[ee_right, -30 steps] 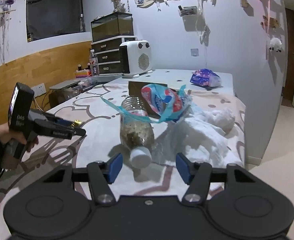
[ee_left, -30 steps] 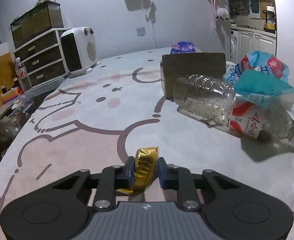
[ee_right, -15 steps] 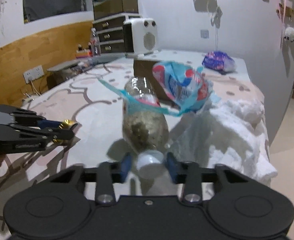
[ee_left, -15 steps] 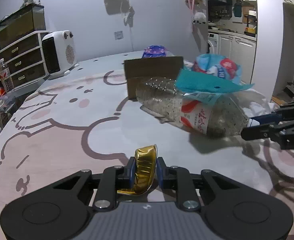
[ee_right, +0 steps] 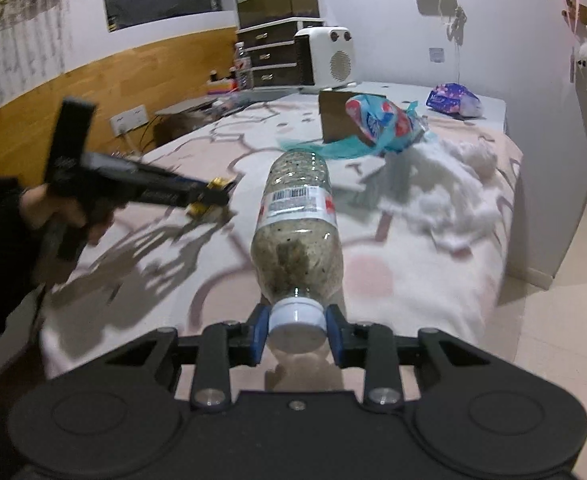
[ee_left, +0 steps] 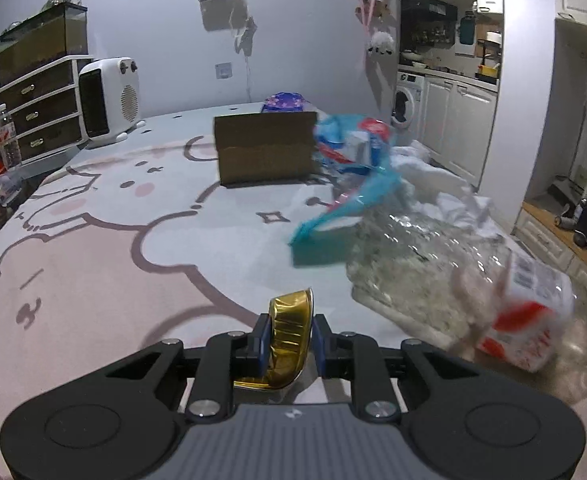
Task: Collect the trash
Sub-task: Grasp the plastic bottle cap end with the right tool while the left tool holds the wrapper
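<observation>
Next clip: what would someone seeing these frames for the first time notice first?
Front and centre in the right wrist view, the right gripper is clamped on the white cap of a dirty plastic bottle that points away over the cartoon-print table cover. The left gripper pinches a crumpled gold foil cup. Behind them, a blue and red plastic bag lies beside a cardboard box.

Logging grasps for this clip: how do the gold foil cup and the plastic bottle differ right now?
The gold foil cup is small, opaque and crumpled; the plastic bottle is long, clear and dirty inside. The left gripper squeezes the cup's body; the right gripper grips the bottle only at its white cap. Both are clamped trash.
</observation>
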`<state>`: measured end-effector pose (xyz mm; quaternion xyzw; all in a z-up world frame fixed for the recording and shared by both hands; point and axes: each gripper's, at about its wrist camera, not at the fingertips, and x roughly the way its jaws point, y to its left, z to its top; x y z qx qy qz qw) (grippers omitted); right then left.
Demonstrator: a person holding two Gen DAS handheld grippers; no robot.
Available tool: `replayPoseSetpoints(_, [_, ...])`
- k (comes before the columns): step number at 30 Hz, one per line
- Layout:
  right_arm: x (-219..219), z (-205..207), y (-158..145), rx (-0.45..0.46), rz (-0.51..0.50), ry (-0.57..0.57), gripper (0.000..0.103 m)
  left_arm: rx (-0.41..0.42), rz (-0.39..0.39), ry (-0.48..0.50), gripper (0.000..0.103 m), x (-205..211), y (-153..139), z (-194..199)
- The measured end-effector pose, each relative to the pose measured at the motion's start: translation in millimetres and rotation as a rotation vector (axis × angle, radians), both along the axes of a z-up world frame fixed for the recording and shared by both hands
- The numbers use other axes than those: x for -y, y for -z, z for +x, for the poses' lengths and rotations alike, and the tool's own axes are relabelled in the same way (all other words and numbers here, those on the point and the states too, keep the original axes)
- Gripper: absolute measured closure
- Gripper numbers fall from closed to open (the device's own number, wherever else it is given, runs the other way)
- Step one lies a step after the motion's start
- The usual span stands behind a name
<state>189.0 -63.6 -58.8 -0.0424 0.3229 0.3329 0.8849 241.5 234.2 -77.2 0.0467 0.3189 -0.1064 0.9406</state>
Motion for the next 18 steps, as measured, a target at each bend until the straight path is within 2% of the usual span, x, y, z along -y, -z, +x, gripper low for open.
replayPoseSetpoints(4, [9.6, -27.6, -0.4, -0.023, -0.02, 0.002, 0.07, 0.0, -0.006, 0.016, 0.08, 11.7, 1.7, -14.7])
replayPoseSetpoints(6, [8.0, -28.6, -1.3, -0.011, -0.027, 0.019, 0.05, -0.009, -0.014, 0.008, 0.08, 15.7, 3.5, -19.3])
replayPoseSetpoints(7, [5.3, -26.1, -2.3, 0.0, -0.032, 0.034, 0.032, -0.017, -0.019, 0.004, 0.08, 17.1, 4.3, -21.1])
replayPoseSetpoints(8, [2.2, -23.1, -2.9, 0.013, -0.038, 0.051, 0.026, -0.02, -0.021, 0.001, 0.08, 19.0, 5.1, -23.4])
replayPoseSetpoints(12, [-13.9, 1.1, -4.6, 0.024, -0.027, 0.06, 0.022, -0.023, -0.016, 0.003, 0.08, 24.5, 5.3, -32.0])
replayPoseSetpoints(18, [-37.0, 41.2, -3.3, -0.083, -0.003, 0.056, 0.022, -0.033, 0.008, 0.001, 0.08, 28.8, 4.2, -38.9])
